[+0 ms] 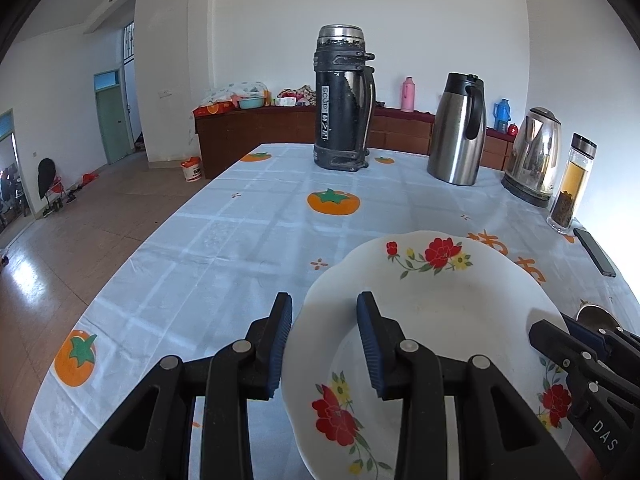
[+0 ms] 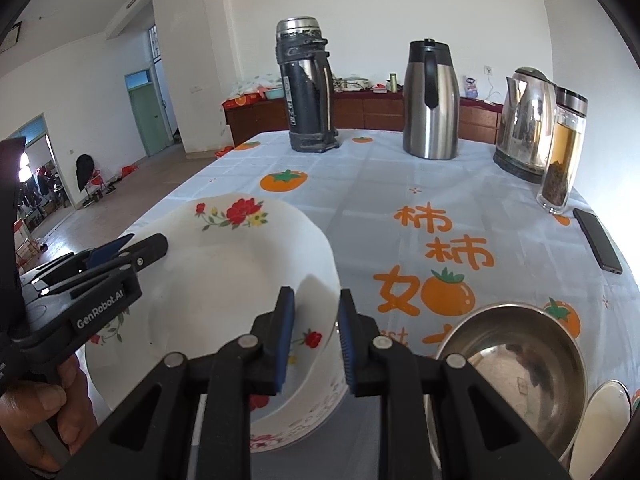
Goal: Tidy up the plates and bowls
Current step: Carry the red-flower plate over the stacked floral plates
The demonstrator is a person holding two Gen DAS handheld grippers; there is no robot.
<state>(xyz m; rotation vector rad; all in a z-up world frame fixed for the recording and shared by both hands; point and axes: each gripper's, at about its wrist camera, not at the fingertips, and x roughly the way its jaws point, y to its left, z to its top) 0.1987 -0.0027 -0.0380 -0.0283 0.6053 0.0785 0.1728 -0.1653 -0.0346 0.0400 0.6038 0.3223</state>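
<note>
— plate position?
— floral plate was held off the persimmon tablecloth, both grippers clamped on its rim: left gripper at nine o'clock, right gripper at three.
— bowl?
— steel bowl sat at the plate's four o'clock, untouched.

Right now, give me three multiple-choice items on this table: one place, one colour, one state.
1. The steel bowl lies: A) right of the floral plate; B) left of it; C) on top of it.
2. The plate's largest flowers are: A) blue; B) red; C) purple.
3. The plate is: A) untouched; B) inside the bowl; C) gripped by the left gripper and right gripper.
Answers: 1A, the bowl sits beside the plate's right rim; 2B, red petals show; 3C, pads clamp opposite rims.
</note>
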